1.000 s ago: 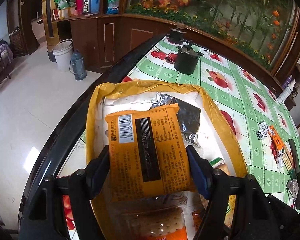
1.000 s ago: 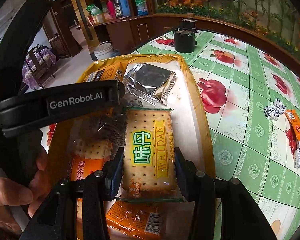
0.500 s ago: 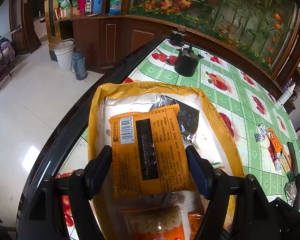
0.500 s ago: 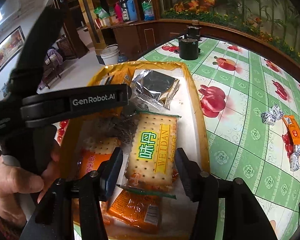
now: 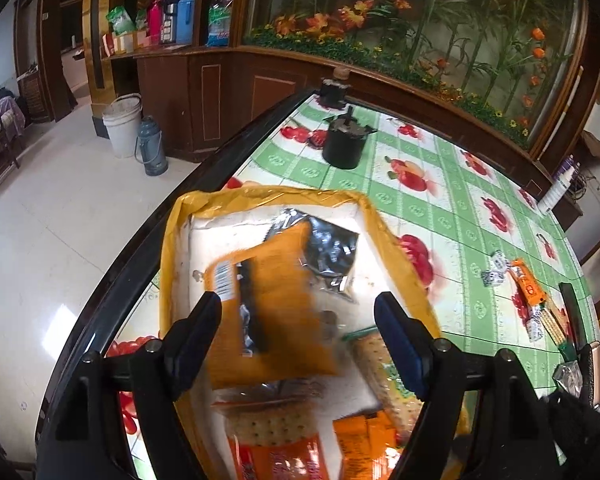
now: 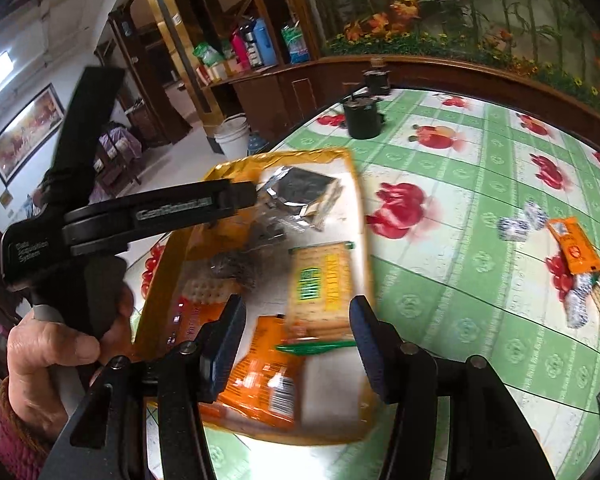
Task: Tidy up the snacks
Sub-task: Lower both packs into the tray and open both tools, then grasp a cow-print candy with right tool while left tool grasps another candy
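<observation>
The orange snack packet (image 5: 272, 304) occupies the centre of the left wrist view, blurred and tilted, between the fingers of the left gripper (image 5: 298, 320); its jaws are opening and neither pad visibly presses on the film, so the packet is judged released and dropping into the yellow-rimmed tray (image 5: 172, 240). Such a sealed film pouch is probably light, soft and slippery, its contents crushable; it is best taken across its flat faces near the middle, not by a crimped end seam. Behind it, toward the upper centre of the tray, lies a silver foil packet (image 5: 332, 252). In the right wrist view the cracker pack with the green label (image 6: 320, 284) lies flat in the tray at centre frame, just beyond the tips of the right gripper (image 6: 298, 328), whose fingers stand spread and clear of it; the crackers are stiff but brittle, so a light pinch across the narrow width suits them. Another orange packet (image 6: 268, 376) lies at lower centre. The person's hand (image 6: 48, 360) on the left gripper's handle fills the lower left. On the green checked tablecloth (image 6: 460, 280), at the right edge, several loose snacks (image 6: 572, 248) lie outside the tray.
</observation>
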